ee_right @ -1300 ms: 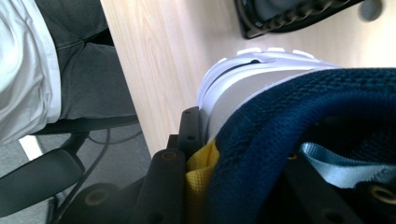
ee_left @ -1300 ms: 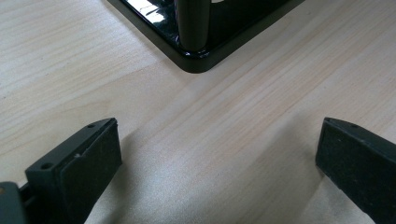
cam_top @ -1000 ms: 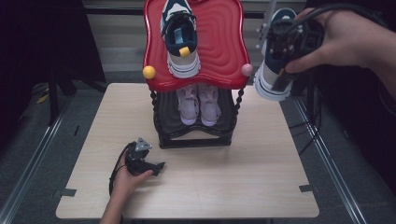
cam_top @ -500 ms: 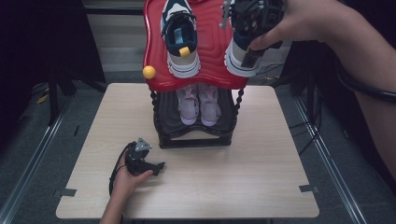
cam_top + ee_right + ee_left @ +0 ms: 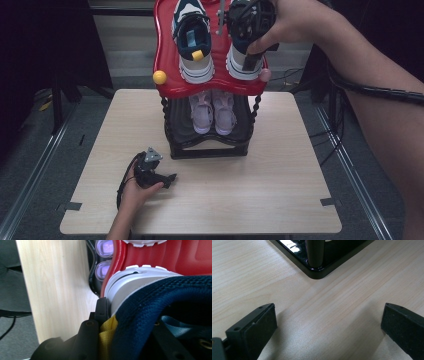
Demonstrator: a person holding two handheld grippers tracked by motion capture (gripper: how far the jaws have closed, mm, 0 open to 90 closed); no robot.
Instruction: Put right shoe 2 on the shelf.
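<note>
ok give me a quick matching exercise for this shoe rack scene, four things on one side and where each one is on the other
Things:
1. navy sneaker with the yellow tab
2. pink shoes
3. left hand-held gripper
4. right hand-held gripper

Places or states:
A. on the lower black shelf
B. resting low on the table, jaws open, nothing between them
C. shut on the second navy sneaker over the red shelf
D. lying free on the left side of the red top shelf

Pairs: 1-D, 2-A, 3-B, 4-C
</note>
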